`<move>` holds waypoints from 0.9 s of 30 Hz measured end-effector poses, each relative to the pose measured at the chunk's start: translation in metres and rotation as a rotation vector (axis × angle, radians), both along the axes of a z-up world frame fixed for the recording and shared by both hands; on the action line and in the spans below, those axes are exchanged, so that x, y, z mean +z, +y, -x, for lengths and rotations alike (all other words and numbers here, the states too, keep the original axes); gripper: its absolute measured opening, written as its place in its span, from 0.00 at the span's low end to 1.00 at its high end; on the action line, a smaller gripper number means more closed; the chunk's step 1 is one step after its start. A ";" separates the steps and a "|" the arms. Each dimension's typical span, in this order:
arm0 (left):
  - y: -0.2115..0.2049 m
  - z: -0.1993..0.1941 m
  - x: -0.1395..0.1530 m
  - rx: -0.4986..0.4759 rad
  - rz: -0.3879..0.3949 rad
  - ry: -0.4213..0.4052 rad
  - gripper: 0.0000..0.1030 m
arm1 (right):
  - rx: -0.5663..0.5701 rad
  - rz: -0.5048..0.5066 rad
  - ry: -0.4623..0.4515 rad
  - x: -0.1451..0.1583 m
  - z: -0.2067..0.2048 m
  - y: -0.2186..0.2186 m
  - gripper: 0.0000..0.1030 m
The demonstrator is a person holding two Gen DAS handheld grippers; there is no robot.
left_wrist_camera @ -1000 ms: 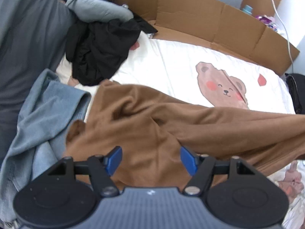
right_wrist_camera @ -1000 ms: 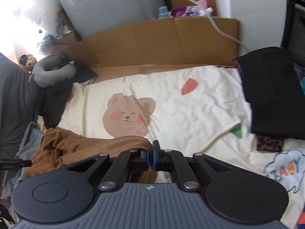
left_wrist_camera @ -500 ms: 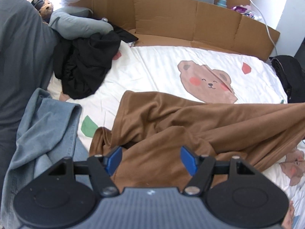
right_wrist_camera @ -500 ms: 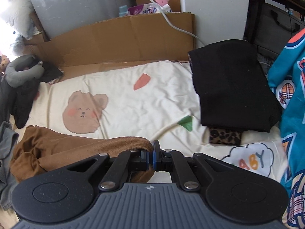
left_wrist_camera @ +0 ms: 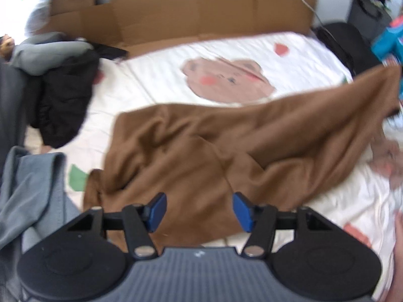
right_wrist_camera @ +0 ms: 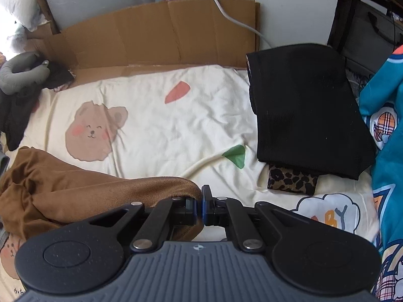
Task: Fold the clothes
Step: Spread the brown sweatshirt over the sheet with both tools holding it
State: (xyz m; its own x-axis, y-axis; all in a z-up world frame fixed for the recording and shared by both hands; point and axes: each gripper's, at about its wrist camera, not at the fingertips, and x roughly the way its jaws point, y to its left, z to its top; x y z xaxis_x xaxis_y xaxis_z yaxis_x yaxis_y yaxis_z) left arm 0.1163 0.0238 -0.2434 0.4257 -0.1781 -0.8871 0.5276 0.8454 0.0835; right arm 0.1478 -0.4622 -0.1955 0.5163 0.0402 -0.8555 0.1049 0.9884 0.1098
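Note:
A brown garment (left_wrist_camera: 201, 151) lies rumpled across the cream bear-print bedsheet (left_wrist_camera: 156, 80), one end pulled up toward the right edge of the left wrist view. My left gripper (left_wrist_camera: 199, 210) hovers over its near part; its jaws are closing, with brown cloth lying under the gap and the blue pads (left_wrist_camera: 157, 210) not pressing on it. In the right wrist view my right gripper (right_wrist_camera: 199, 207) is shut on the brown garment (right_wrist_camera: 75, 188), pinching its edge just above the sheet (right_wrist_camera: 176, 125).
A folded black garment (right_wrist_camera: 304, 110) lies on a leopard-print piece (right_wrist_camera: 289, 180) at the right. A black clothes heap (left_wrist_camera: 63, 100), a grey neck pillow (left_wrist_camera: 42, 52) and a blue-grey garment (left_wrist_camera: 27, 188) sit left. Cardboard (left_wrist_camera: 201, 12) lines the far side; teal fabric (right_wrist_camera: 388, 163) hangs right.
Both views have shifted rightward and sunk closer to the bed. The brown garment is stretched further right. My left gripper's pads stand a little nearer together.

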 end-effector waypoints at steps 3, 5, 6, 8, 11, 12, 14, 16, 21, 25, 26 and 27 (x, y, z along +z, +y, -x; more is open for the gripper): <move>-0.009 0.005 -0.019 -0.011 0.030 0.048 0.56 | -0.004 0.005 0.021 -0.011 -0.003 0.000 0.02; -0.011 0.003 -0.033 0.022 0.069 0.085 0.57 | 0.003 0.012 0.030 -0.016 -0.004 0.003 0.02; -0.013 0.002 -0.040 0.044 0.078 0.097 0.58 | 0.009 0.016 0.031 -0.018 -0.004 0.003 0.02; -0.017 -0.002 -0.054 0.076 0.073 0.095 0.59 | 0.016 0.021 0.036 -0.022 -0.004 0.004 0.02; -0.019 -0.009 -0.074 0.112 0.068 0.095 0.54 | 0.003 0.009 0.051 -0.029 -0.003 0.001 0.02; -0.018 -0.012 -0.078 0.121 0.069 0.099 0.45 | 0.000 0.008 0.059 -0.032 -0.002 0.000 0.02; -0.013 -0.018 -0.082 0.144 0.084 0.112 0.07 | 0.001 0.009 0.071 -0.037 -0.001 -0.001 0.02; -0.002 -0.024 -0.075 0.182 0.142 0.112 0.05 | 0.005 0.016 0.075 -0.041 0.001 -0.001 0.02; 0.016 -0.046 -0.041 0.167 0.232 0.061 0.05 | 0.007 0.025 0.084 -0.049 -0.001 -0.003 0.02; 0.016 -0.082 -0.036 0.163 0.227 0.015 0.00 | -0.002 0.032 0.102 -0.057 -0.001 -0.003 0.02; 0.016 -0.092 -0.038 0.176 0.231 0.012 0.00 | -0.003 0.035 0.106 -0.058 -0.001 -0.003 0.02; 0.015 -0.102 -0.041 0.189 0.236 0.009 0.00 | -0.002 0.038 0.109 -0.060 -0.001 -0.002 0.02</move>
State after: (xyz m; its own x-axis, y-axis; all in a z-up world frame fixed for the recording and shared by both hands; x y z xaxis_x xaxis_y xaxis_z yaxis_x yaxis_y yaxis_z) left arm 0.2181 0.0392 -0.2844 0.4631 -0.2985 -0.8345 0.3590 0.9240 -0.1313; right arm 0.1490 -0.4644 -0.2551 0.4204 0.0057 -0.9073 0.1162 0.9914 0.0601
